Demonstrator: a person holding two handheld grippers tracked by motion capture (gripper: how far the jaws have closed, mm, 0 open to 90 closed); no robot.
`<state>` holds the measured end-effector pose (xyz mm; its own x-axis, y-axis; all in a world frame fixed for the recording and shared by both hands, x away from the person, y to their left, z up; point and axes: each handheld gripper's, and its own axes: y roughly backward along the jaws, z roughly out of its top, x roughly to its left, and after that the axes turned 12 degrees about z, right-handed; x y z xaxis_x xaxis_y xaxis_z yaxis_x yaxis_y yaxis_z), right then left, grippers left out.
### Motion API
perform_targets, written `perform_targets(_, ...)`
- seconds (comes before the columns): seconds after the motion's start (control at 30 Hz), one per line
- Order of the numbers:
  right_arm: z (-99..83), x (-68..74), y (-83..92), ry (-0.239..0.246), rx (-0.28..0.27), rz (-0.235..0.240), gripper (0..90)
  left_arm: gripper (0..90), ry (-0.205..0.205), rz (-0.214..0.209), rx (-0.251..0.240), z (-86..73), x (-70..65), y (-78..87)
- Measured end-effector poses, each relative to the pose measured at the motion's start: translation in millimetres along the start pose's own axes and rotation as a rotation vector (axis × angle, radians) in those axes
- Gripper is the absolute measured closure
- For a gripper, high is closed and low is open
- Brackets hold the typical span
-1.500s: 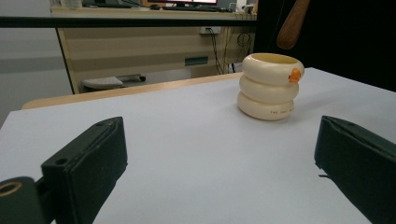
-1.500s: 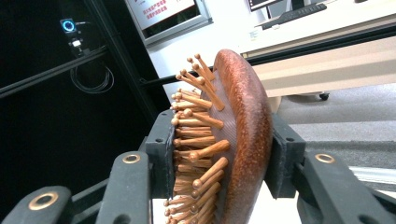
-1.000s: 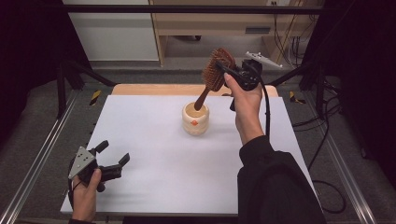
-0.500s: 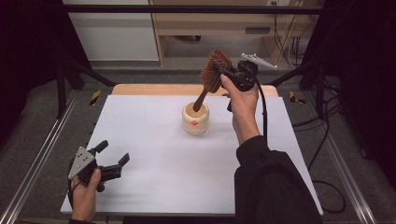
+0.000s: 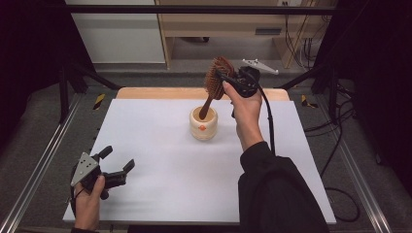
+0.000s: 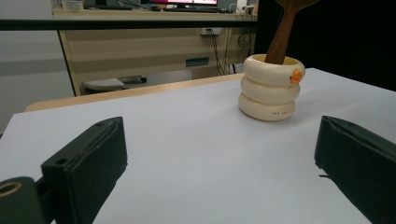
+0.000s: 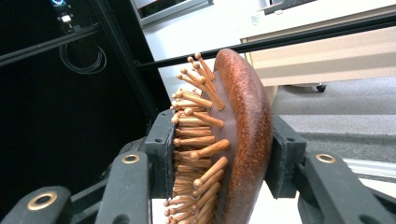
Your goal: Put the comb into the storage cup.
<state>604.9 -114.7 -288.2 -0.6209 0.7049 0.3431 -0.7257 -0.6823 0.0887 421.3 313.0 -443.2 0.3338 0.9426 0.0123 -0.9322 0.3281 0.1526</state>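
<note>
Right gripper view: brown wooden-pinned hairbrush (image 7: 238, 140)

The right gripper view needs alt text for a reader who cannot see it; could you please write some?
The right gripper is clamped on the head of a wooden hairbrush, one black jaw against the peg bristles and the other against its rounded back. Behind are a dark frame and a pale wooden desk.

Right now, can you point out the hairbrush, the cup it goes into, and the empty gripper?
hairbrush (image 7: 243, 140): right gripper view, on its rounded wooden back.
cup (image 5: 203, 127): high view, on its cream side wall.
left gripper (image 5: 116, 164): high view, midway between its two open fingertips.
</note>
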Motion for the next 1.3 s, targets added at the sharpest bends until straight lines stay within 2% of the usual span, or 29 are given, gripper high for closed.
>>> perform_targets(0.57, -15.8, -8.2, -5.8, -0.018, 0.021, -0.015, 52.7, 2.4, -0.005, 0.001, 0.001, 0.0, 0.0, -0.3)
perform_targets(1.3, -26.9, -4.6, -17.0, -0.015, 0.048, -0.009, 52.6, 2.3, -0.003, 0.002, -0.001, 0.1, 1.0, 0.1)
